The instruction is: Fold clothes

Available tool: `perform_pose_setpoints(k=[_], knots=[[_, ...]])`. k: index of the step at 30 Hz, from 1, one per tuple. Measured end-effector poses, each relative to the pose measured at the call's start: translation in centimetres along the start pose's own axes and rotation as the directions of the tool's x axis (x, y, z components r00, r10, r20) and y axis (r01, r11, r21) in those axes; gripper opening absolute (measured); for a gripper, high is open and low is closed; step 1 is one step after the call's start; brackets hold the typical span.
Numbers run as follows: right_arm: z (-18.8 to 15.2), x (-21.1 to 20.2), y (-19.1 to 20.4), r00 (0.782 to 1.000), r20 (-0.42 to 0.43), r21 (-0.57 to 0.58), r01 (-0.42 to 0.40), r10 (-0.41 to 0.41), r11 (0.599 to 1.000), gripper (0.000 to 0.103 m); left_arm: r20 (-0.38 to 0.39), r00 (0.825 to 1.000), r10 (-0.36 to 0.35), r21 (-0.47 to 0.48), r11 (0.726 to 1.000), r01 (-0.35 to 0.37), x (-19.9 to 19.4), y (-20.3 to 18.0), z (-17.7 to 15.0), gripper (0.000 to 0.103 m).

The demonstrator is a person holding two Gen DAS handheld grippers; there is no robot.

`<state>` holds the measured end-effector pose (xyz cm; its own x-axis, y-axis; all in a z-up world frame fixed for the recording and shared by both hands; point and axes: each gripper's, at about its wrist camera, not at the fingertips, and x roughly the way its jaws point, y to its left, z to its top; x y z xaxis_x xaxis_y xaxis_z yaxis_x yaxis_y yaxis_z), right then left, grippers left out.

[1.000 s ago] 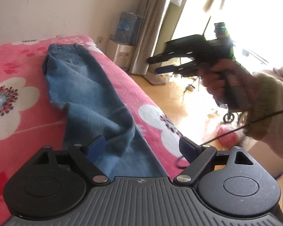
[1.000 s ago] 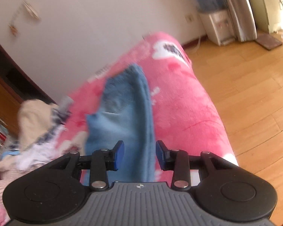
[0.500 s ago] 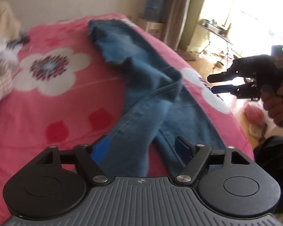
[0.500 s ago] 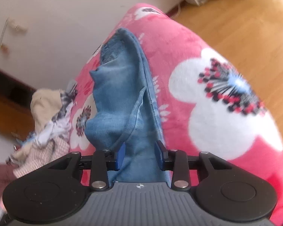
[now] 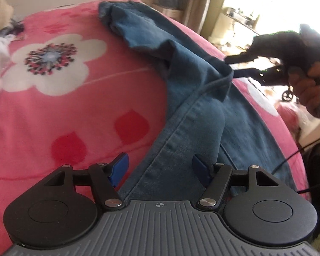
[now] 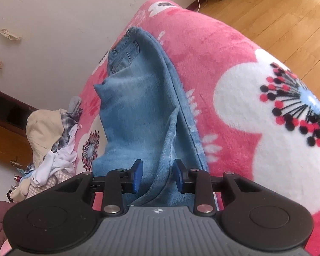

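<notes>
Jeans (image 6: 138, 106) lie along the pink floral blanket (image 5: 53, 111); hems hidden under both my claws. Left claw (image 5: 160, 169) closing, half-open astride denim; right claw (image 6: 157, 176) closing, narrower, fold between pads, not pinched. No readable labels.

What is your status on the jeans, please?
Left claw closing over a jeans leg, no grip. Right claw closing, denim fold between pads, untouched. Nothing in the way.
</notes>
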<state>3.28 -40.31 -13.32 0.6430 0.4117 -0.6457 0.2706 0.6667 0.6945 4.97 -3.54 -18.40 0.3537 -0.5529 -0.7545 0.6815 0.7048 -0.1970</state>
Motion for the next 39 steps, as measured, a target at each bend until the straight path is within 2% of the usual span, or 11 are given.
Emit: perform_pose_setpoints(k=[7,9,14,17,22,27,28,30,32,35,39], knots=[[-0.4,0.1,-0.3,1.0,-0.014,0.005,0.009,-0.009,1.0,0.033,-0.001,0.999,-0.053,0.011,0.999,0.053,1.1,0.2,-0.7,0.062],[-0.5,0.0,-0.3,1.0,-0.016,0.008,0.011,-0.01,1.0,0.033,0.011,0.999,-0.044,0.018,0.999,0.043,1.0,0.0,-0.9,0.054],[-0.9,-0.5,-0.3,1.0,-0.01,0.005,0.013,-0.013,1.0,0.033,0.043,0.999,0.001,0.061,0.998,-0.004,0.1,-0.9,-1.2,0.008],[-1.0,-0.8,-0.3,1.0,-0.004,0.007,0.023,-0.023,1.0,0.033,0.081,0.997,0.003,0.053,0.999,-0.008,-1.2,-1.1,-1.3,0.003],[-0.9,-1.5,-0.2,0.999,0.022,-0.01,0.025,-0.025,1.0,0.033,0.137,0.987,-0.084,0.034,0.996,0.08,-4.4,-2.2,-1.3,0.002],[-0.8,-1.5,-1.0,0.999,0.028,0.01,0.032,-0.032,0.999,0.033,0.072,0.961,-0.267,0.102,0.961,0.259,-4.9,-4.7,-1.4,0.003],[-0.8,-1.5,-1.2,0.999,0.029,0.013,0.035,-0.036,0.999,0.033,0.046,0.962,-0.269,0.125,0.957,0.262,-4.5,-5.4,-1.5,0.005],[-0.9,-1.5,-1.4,0.999,0.033,0.022,0.041,-0.041,0.999,0.033,0.019,0.97,-0.241,0.147,0.961,0.235,-3.6,-6.2,-1.6,0.017],[-0.9,-1.5,-1.4,0.998,0.038,0.02,0.042,-0.043,0.999,0.033,0.003,0.976,-0.217,0.158,0.964,0.213,-2.9,-6.8,-1.6,0.041],[-0.9,-1.5,-1.2,0.998,0.043,0.002,0.048,-0.048,0.999,0.034,-0.008,0.98,-0.197,0.155,0.968,0.196,-2.3,-7.2,-1.5,0.051],[-1.0,-1.0,-0.5,0.995,0.045,-0.065,0.091,-0.089,0.994,0.034,-0.019,0.985,-0.169,0.206,0.964,0.169,-2.2,-8.4,-2.1,0.053]])
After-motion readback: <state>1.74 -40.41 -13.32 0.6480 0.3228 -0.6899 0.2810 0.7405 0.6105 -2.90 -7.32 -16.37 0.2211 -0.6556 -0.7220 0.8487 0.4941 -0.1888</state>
